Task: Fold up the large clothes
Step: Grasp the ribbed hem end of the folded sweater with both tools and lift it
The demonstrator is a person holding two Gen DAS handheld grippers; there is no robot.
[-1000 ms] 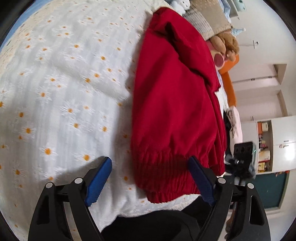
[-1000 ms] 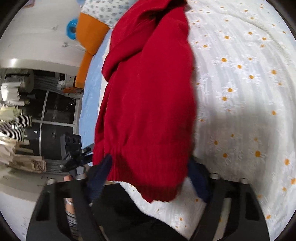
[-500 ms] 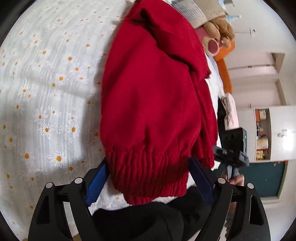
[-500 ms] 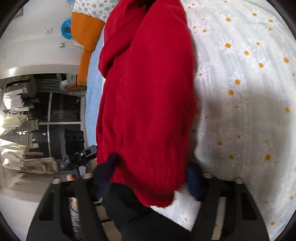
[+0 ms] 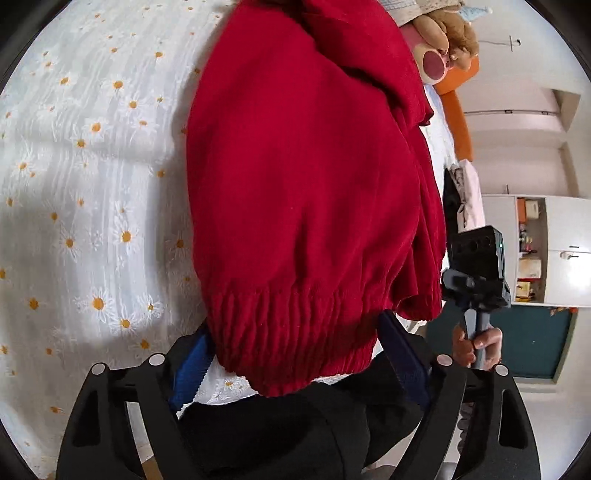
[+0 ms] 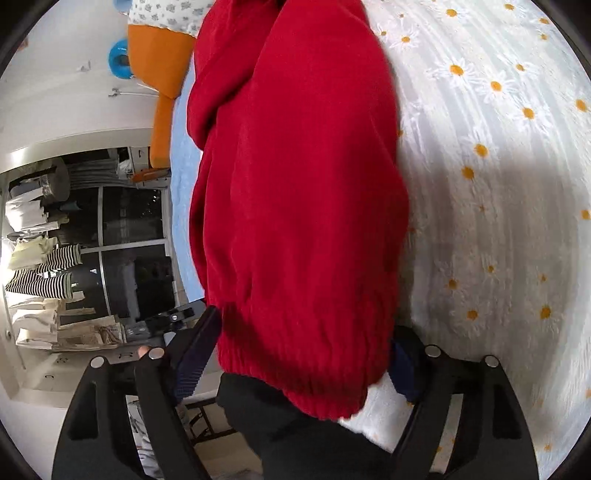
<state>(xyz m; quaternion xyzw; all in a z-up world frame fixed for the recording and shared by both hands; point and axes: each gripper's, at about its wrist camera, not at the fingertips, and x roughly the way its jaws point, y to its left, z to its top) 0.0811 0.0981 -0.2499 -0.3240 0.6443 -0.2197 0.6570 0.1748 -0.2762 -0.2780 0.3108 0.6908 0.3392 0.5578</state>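
- On the bed [image 5: 92, 192], spread with a white daisy-print cover, lies your red knitted garment [image 5: 306, 192], folded lengthwise, its ribbed hem hanging over the near edge.
- Your left gripper [image 5: 295, 363] stands wide, released: the hem sits between its blue fingers [image 5: 190, 373], but whether the pads touch the cloth you cannot tell from this view.
- Your right gripper [image 6: 295, 354] is opening, with the same hem between its dark blue fingers [image 6: 195, 354], the pads drawing off the knit.
- Beyond the garment's far end rest a brown plush toy [image 5: 443, 26] and an orange cushion [image 6: 162, 48].
- Your right hand [image 5: 476, 345] shows in the left view, gripping its handle beside the bed.
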